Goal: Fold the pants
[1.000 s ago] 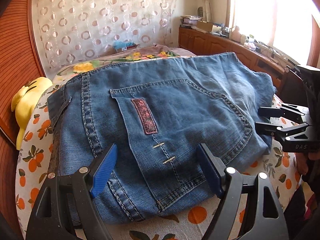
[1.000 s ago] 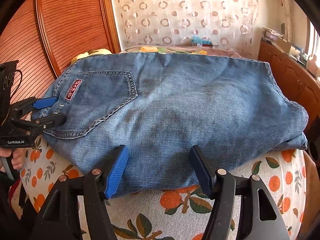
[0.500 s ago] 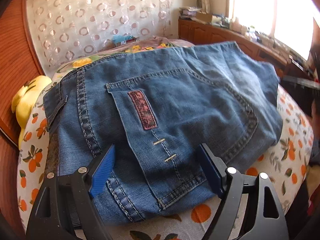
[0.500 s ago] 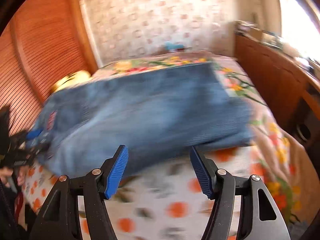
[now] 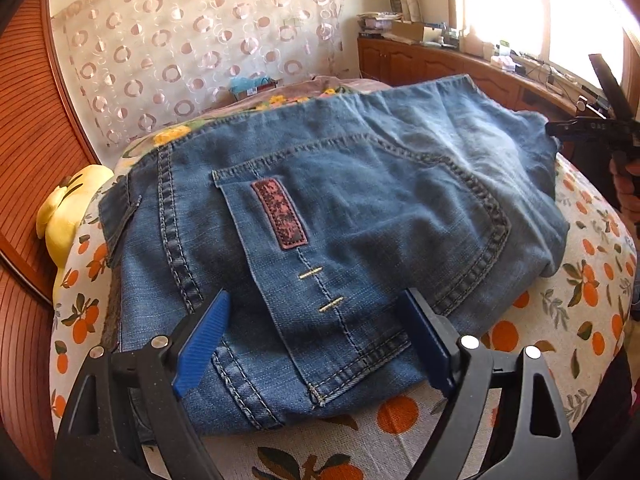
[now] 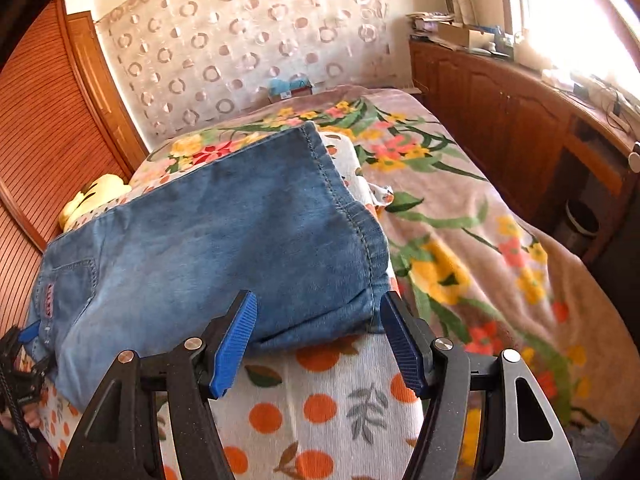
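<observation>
Left gripper [image 5: 316, 336] hovers at the waist end of the jeans [image 5: 340, 216], jaws opening, nothing pinched. Right gripper [image 6: 318, 340] frames the hem end, fingers apart, empty. Jeans lie folded on the orange-print sheet [image 6: 320, 408]; denim looks heavy, soft, thick where doubled, so take hold at the hem corners. Beyond the jeans: floral blanket [image 6: 460, 220], curtain [image 5: 200, 48], wooden cabinets [image 6: 500, 112].
</observation>
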Tool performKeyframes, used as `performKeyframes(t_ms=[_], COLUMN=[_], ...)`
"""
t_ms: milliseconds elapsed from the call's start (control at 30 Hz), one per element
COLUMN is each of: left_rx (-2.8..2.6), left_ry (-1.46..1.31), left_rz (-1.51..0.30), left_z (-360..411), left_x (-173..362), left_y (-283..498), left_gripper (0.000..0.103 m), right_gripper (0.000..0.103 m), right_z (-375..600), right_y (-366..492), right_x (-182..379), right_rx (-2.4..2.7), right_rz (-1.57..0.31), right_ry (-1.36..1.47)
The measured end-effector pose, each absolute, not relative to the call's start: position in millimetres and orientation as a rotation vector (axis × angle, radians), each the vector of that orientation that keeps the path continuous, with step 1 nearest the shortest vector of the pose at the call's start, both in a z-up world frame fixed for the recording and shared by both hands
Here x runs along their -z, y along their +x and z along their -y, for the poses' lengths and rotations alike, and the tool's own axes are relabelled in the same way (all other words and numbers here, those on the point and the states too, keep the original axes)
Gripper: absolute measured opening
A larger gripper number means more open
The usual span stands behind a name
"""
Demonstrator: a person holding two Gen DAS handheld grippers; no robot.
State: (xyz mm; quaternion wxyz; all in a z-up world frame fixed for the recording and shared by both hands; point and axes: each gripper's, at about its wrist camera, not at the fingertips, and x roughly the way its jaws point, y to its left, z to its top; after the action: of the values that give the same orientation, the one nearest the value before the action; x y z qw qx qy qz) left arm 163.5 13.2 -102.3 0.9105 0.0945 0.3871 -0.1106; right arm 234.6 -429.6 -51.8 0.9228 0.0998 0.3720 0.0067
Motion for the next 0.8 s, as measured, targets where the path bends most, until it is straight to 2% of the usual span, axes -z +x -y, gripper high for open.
performKeyframes(t_ms=[67,133,167,200,267,533,800], left_rx=[0.247,0.252,0.25,0.244,0.237,0.189,0.127], left_ry=[0.165,0.133,0.122,0.109,0.1,0.092,0.042], left_rz=[-0.783,-0.758,-0.75,-0.735,-0.719,-0.663,-0.642], left_z=[-15,-18,-19,-22,-24,-47,-87], left_x=[96,86,82,75,67,43,37], left_y=[161,157,157,155,152,141,130], left_gripper=[0.086,0.086,0.086,0.086,0.086,0.086,0.086], right_gripper=[0.065,0.05,0.038,0.019,0.007,0.004,0.004], right_z=[425,425,425,424,420,355,237], right_y=[243,248,252,254,256,244,239], right_x=[49,51,51,50,44,6,-1], right_rx=[0.007,0.004,0.002,-0.003,-0.036,-0.213,-0.479], right_rz=[-0.771,-0.781,-0.785,-0.78,-0.761,-0.631,-0.626], right_ry=[0.212,0.231,0.238,0.243,0.257,0.184,0.146])
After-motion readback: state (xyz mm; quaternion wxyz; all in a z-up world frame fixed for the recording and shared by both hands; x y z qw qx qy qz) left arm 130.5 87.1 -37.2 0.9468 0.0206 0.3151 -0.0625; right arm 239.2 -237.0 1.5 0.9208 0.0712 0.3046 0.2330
